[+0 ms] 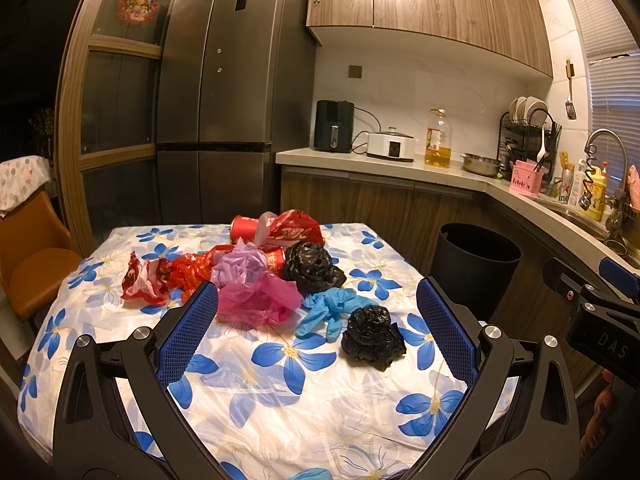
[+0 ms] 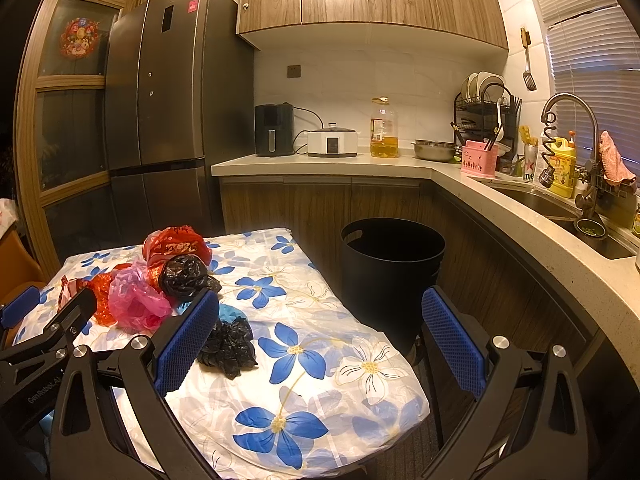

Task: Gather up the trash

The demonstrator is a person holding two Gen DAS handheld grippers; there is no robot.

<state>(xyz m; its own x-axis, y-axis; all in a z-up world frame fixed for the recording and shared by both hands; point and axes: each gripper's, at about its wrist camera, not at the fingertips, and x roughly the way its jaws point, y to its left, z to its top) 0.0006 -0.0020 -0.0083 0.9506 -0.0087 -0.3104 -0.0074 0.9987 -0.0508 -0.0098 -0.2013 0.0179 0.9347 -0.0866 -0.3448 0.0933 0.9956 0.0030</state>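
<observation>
Warm kitchen light, a fridge [image 1: 224, 92] at the back, and in front of you a tabletop [image 1: 280, 400] under a blue-flowered cloth. Your left tongs [image 1: 316, 336] hang over its near edge, spread wide and holding nothing. Beyond their left pad sits a red wrapper [image 1: 140, 280]. Just past that pad's tip is a pink bag [image 1: 256, 300], with a lilac bag [image 1: 240, 264] behind it and a red cup [image 1: 244, 228] farther back. Between the pads lie blue gloves [image 1: 328, 312], and nearer the right pad a small black bag [image 1: 372, 336]; a larger black bag [image 1: 312, 268] sits behind the gloves. Off to the right your right tongs [image 2: 320, 336] hover, also agape and empty, the small black bag just beside their left pad, and the black bin [image 2: 392, 268] straight ahead on the floor off the tabletop's edge. By my read nothing is collected yet; you're at the first pick. That small black bag looks the easy start: lower, straddle it, squeeze, then swing right over the bin. Crumpled film is springy, so bite deep.
</observation>
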